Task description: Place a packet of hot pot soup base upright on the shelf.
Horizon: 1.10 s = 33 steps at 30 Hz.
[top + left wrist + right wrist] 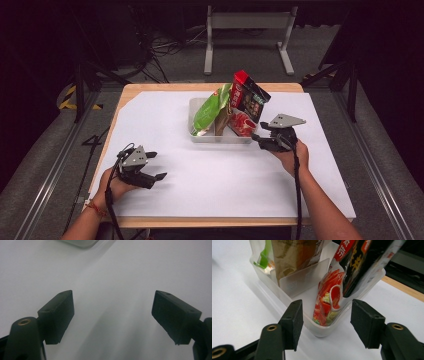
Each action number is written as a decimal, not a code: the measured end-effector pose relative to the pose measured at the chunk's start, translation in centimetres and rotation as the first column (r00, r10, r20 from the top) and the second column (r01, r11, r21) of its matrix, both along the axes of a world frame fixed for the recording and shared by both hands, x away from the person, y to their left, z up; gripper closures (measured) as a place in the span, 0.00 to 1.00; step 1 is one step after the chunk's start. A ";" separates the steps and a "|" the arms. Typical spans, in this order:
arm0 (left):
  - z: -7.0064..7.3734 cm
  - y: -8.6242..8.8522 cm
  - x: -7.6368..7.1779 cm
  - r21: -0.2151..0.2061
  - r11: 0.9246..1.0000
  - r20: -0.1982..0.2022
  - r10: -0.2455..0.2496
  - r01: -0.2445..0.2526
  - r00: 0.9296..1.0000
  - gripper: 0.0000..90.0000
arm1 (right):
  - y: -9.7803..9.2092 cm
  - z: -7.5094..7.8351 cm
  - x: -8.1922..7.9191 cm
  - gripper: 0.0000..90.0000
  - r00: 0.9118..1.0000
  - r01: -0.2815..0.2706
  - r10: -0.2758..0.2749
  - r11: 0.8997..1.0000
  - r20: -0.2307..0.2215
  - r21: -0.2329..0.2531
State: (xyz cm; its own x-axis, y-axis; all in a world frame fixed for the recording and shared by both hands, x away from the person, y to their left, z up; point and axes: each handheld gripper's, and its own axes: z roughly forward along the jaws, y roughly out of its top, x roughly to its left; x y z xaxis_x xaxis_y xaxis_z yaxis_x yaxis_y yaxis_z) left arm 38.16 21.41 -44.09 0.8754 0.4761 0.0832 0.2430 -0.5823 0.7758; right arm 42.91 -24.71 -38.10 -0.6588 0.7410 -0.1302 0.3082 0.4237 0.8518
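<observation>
Right gripper view, what it faces: a clear plastic bin [287,296] with snack packets standing in it, its near corner just past the jaws.
Nearest packet: a red packet [328,298] stands upright in the near compartment, against the bin's corner wall.
Packet above it: a black-and-red packet [362,262] leans over the red one, its lower edge inside the same compartment.
Other compartment: behind a clear divider stand a brown packet [292,255] and a green packet [265,255].
Bin's place on the table: in the high view the bin [197,135] sits toward the far middle of a white table sheet [215,180], the packets sticking up well above its rim.
Right gripper [325,322]: jaws spread wide and empty, set either side of the bin's near corner, not touching it as far as I can tell.
Left gripper [150,170]: jaws apart, holding nothing, hovering low over bare sheet, well apart from the bin.
Step in hand: judged from this, the right gripper is lined up on the red packet, or backing off from the bin; which one I cannot tell.
Next move: if a pick is meant, it calls for lifting over the rim, going down onto the packet's top edge, then closing without catching the black-and-red packet.
</observation>
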 end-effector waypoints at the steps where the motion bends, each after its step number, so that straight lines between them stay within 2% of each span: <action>1: 0.0 0.0 0.0 0.000 1.000 0.000 0.001 -0.001 1.000 0.21 | -0.1 0.0 0.0 0.46 1.000 0.000 0.000 1.000 0.002 0.008; 4: 0.0 0.0 0.0 0.001 1.000 -0.001 0.002 -0.002 1.000 0.21 | -0.3 0.1 -0.1 0.41 1.000 -0.013 0.013 1.000 0.003 0.016; 6: 0.0 0.0 0.0 0.000 1.000 -0.002 0.002 -0.002 1.000 0.21 | -0.3 0.1 -0.2 0.36 1.000 -0.023 0.023 1.000 -0.009 0.000; 8: -0.1 0.0 0.1 0.003 1.000 -0.004 0.004 -0.004 1.000 0.21 | -0.4 0.0 -0.4 0.35 1.000 -0.027 0.026 0.999 -0.014 -0.020; 13: -0.1 -0.1 0.1 0.008 1.000 -0.005 0.003 -0.003 1.000 0.21 | -1.0 0.0 -0.8 0.31 1.000 -0.021 0.021 1.000 -0.005 -0.008; 19: -0.1 0.0 0.1 0.006 1.000 -0.003 0.006 -0.006 1.000 0.21 | -1.7 0.0 -1.5 0.25 1.000 -0.031 0.030 0.999 -0.007 -0.032; 33: -0.1 0.0 0.0 0.008 1.000 0.001 0.007 -0.007 1.000 0.21 | -2.7 -0.3 -2.5 0.21 0.999 -0.052 0.052 0.997 -0.009 -0.065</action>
State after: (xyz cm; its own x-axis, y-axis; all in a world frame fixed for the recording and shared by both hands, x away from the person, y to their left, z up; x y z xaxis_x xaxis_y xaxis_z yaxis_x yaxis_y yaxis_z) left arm 38.18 21.39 -44.16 0.8721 0.4814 0.0875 0.2464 -0.5867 0.7714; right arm 40.37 -27.39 -38.37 -0.6972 0.6959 -0.1723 0.2906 0.4940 0.8195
